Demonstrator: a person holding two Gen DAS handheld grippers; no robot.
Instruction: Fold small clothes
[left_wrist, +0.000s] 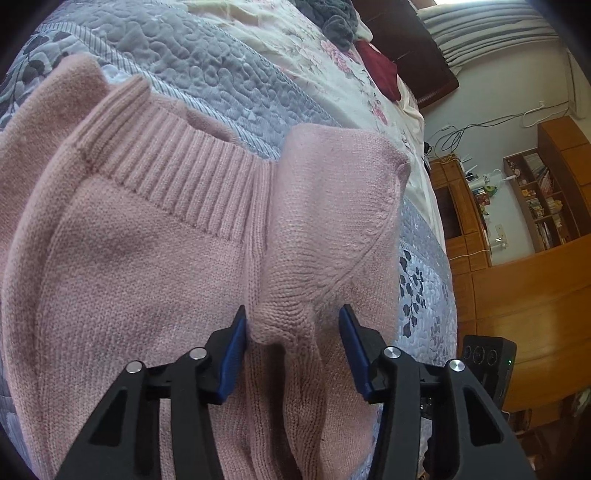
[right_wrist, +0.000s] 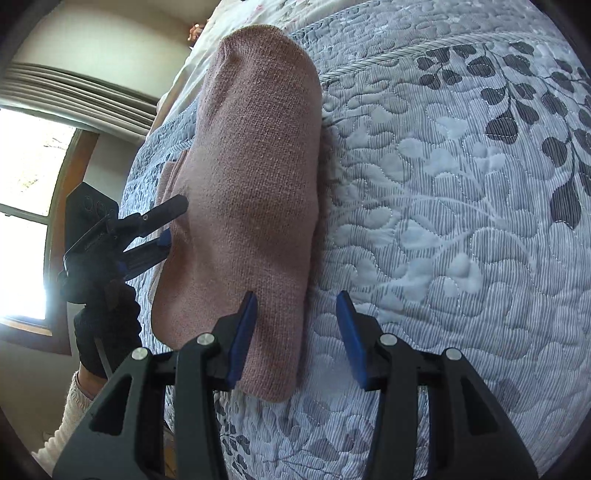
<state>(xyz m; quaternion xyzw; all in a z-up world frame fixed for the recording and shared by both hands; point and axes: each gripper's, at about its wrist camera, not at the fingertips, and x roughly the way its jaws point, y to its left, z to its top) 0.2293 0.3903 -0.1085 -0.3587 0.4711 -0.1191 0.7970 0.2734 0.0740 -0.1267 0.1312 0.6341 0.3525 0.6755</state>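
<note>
Now we are hovering both grippers over the pink sweater (left_wrist: 155, 266) lying on the quilted bed (right_wrist: 443, 221). Left gripper (left_wrist: 291, 332) is gaping wide around a raised fold (untouched); right gripper (right_wrist: 297, 317) is gaping wide at the sweater's edge.

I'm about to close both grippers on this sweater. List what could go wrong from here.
1. The left gripper is open around a small bunched ridge of the pink sweater; closing may pinch only that ridge and leave the fold uneven.
2. The right gripper straddles the sweater's edge, one finger over the quilt; it may catch the bedding too.
</note>
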